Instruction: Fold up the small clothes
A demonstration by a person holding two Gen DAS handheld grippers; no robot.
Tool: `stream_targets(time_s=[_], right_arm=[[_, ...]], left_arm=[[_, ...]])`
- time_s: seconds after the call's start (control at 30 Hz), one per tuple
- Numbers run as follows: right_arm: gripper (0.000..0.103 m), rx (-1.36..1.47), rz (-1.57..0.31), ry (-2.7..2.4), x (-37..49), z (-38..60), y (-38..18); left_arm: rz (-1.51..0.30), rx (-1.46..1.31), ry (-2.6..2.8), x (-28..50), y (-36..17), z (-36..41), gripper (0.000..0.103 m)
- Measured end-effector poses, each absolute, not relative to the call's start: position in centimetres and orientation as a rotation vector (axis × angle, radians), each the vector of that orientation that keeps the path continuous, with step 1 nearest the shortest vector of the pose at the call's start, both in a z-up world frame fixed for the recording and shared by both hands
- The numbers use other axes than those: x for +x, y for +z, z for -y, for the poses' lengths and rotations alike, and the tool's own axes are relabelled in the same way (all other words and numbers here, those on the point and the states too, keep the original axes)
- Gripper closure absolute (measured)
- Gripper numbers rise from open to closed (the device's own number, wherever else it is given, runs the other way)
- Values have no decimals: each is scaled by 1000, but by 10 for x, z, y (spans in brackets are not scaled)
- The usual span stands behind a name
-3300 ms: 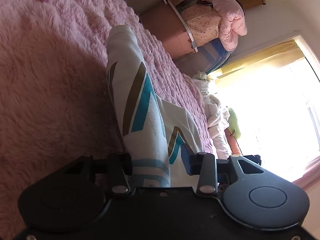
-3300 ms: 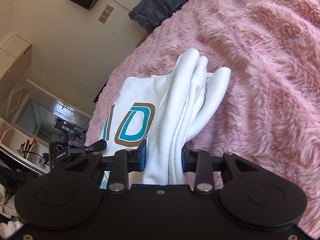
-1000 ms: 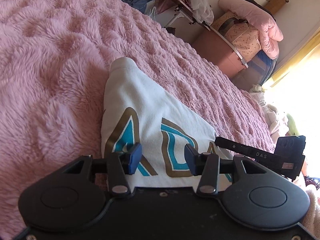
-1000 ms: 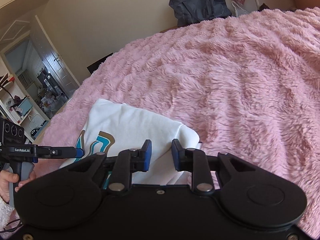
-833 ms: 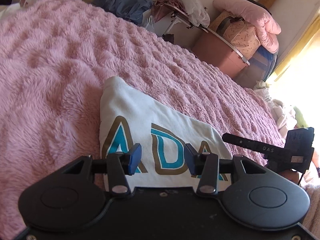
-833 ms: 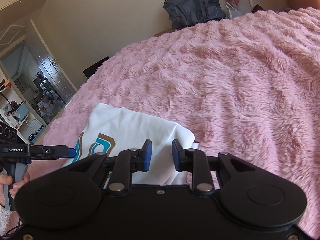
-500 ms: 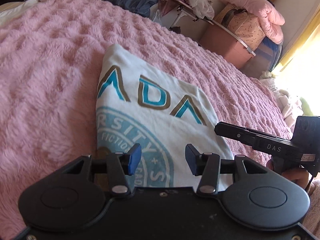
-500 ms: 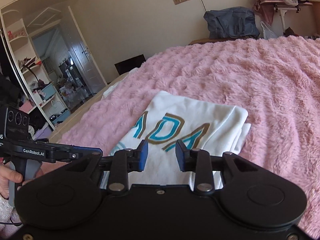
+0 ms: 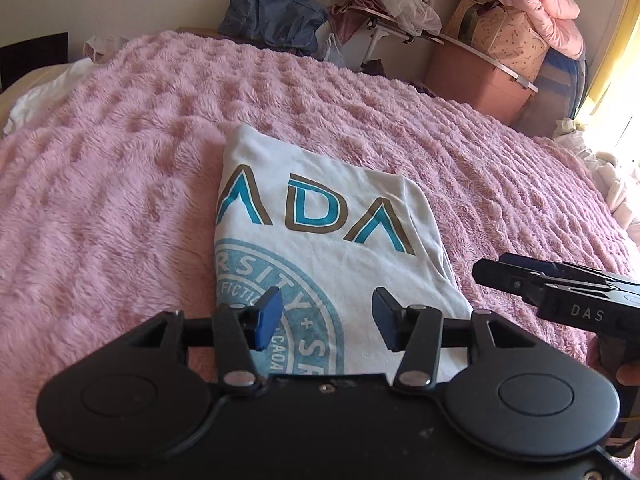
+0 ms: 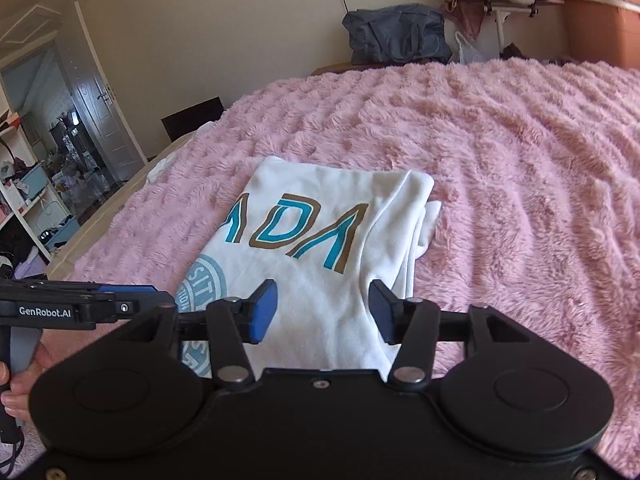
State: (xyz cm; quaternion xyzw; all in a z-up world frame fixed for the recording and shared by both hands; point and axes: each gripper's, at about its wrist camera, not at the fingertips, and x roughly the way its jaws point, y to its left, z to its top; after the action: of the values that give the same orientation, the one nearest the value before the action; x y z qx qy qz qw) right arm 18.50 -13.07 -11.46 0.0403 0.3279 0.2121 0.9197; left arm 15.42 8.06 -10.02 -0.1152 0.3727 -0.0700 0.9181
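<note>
A folded white shirt (image 9: 320, 240) lies flat on a fluffy pink blanket (image 9: 120, 200) that covers the bed, printed side up, with the teal and brown letters "ADA" toward its far end and part of a round pale blue seal toward its near end. In the right wrist view the same shirt (image 10: 320, 240) shows stacked folded layers along its right edge, and its far right corner sticks out a little past the top layer. The left gripper (image 9: 326, 316) hangs over the near end of the shirt with its blue-padded jaws spread apart; they have just been opening, and nothing is caught between them, the cloth lying flat below. The right gripper (image 10: 322, 310) hangs over the near right part of the shirt, its jaws likewise apart after just opening, with no cloth pinched in them. Each tool shows in the other's view: the right gripper (image 9: 560, 288) comes in from the right of the left wrist view, and the left gripper (image 10: 80, 304) from the left of the right wrist view, where a hand (image 10: 24, 376) grips its handle. Beyond the far edge of the bed a dark blue bag (image 10: 396, 36) sits against the wall, with a cluttered folding table (image 9: 400, 20) to its right.
</note>
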Motion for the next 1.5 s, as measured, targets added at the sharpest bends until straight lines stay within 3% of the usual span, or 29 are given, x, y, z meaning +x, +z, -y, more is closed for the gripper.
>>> stream_targets(time_s=[0.23,0.67,1.5], right_arm=[[34,31,-612,245,107,117,-64],[28,4,-718,201,36,83,-60],[24,-16,-784,231,27,71,-70]], left_arm=[[-774,-167,-28,99,-66,-64,46],[-841,-146,86,18,-64,-56,41],[-882,-94,100,17,-64,-46,40]])
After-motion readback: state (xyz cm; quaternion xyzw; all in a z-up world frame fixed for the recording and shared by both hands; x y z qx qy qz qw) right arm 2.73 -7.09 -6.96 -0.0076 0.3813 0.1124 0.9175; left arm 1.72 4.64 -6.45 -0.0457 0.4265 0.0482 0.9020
